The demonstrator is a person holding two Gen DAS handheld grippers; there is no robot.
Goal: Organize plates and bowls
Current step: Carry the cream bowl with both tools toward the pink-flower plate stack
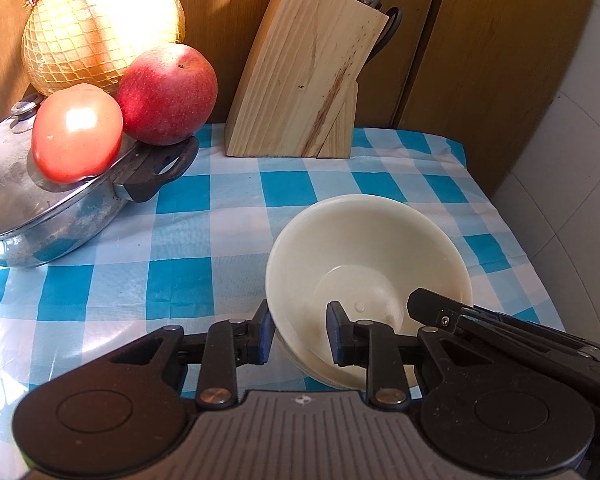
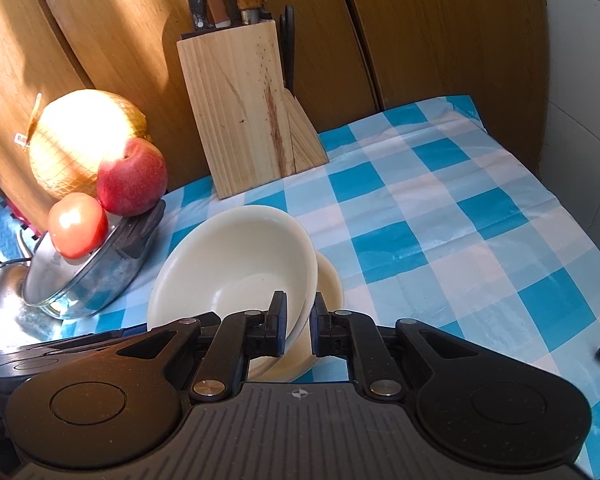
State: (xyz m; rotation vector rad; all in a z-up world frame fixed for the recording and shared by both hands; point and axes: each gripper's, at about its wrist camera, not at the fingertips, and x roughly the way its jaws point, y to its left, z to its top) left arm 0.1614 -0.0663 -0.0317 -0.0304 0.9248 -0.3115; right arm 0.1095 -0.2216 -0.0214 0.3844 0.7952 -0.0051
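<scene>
Between the pads of the left gripper [image 1: 302, 330], the near rim of a cream bowl [image 1: 368, 264] is being pinched, while the right gripper [image 2: 298, 328] is clamping the same bowl's opposite rim. The bowl is sitting nested in another cream bowl [image 2: 332, 280], both holding nothing, on the blue-checked tablecloth [image 2: 440, 240]. A lidded steel pot [image 1: 52, 208] is carrying a tomato [image 1: 78, 132] and apple [image 1: 168, 94]; a knife block [image 1: 304, 72] is standing against wooden panels [image 2: 440, 32].
</scene>
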